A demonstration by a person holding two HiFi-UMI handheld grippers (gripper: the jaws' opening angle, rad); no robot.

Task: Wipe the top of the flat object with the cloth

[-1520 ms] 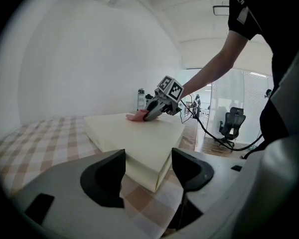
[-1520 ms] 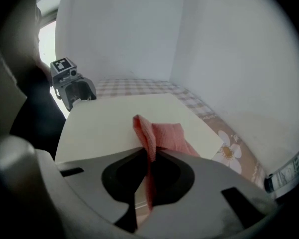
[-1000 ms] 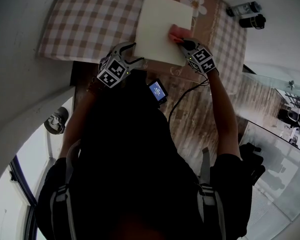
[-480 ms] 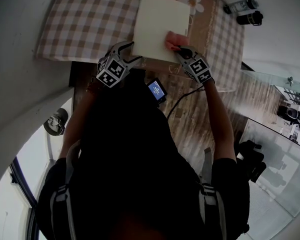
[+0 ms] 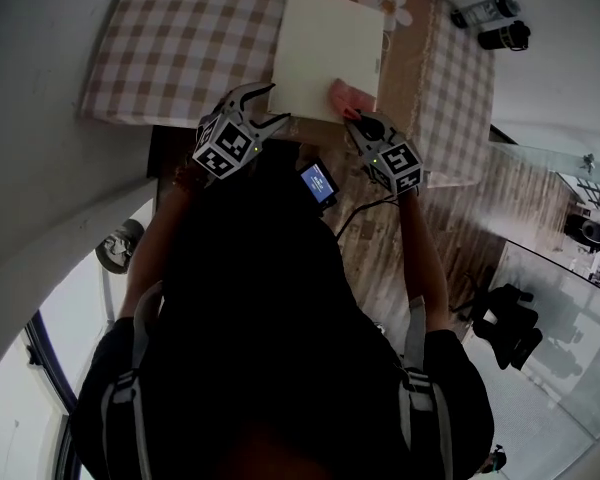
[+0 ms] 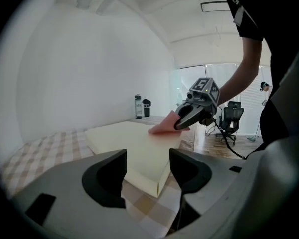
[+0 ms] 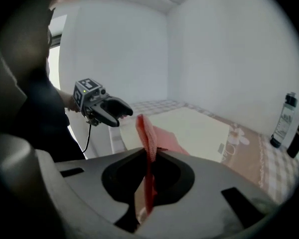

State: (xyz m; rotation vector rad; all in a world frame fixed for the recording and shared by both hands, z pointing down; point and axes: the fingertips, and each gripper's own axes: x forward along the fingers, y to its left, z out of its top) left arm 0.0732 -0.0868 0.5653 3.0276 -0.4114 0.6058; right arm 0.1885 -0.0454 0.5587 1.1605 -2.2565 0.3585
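A cream flat board (image 5: 328,53) lies on the checkered tablecloth (image 5: 180,48). My left gripper (image 5: 264,108) sits at the board's near left corner. Its jaws are closing, with that corner (image 6: 150,166) between them and the pads (image 6: 109,176) apart from it. My right gripper (image 5: 357,118) is shut on a pink cloth (image 5: 346,96) that rests on the board near its near right edge. In the right gripper view the cloth (image 7: 148,143) stands pinched between the jaws, with the board (image 7: 199,128) beyond. The left gripper view shows the right gripper (image 6: 192,117) and the cloth (image 6: 164,127) on the board.
Two bottles (image 5: 490,25) stand at the table's far right corner. A flower pattern (image 5: 390,3) marks the tablecloth beyond the board. A small device with a blue screen (image 5: 317,181) hangs at the person's chest. An office chair (image 6: 231,118) stands on the wooden floor to the right.
My right gripper has drawn the pink cloth across the board toward its near edge. The left gripper has stayed at the near left corner.
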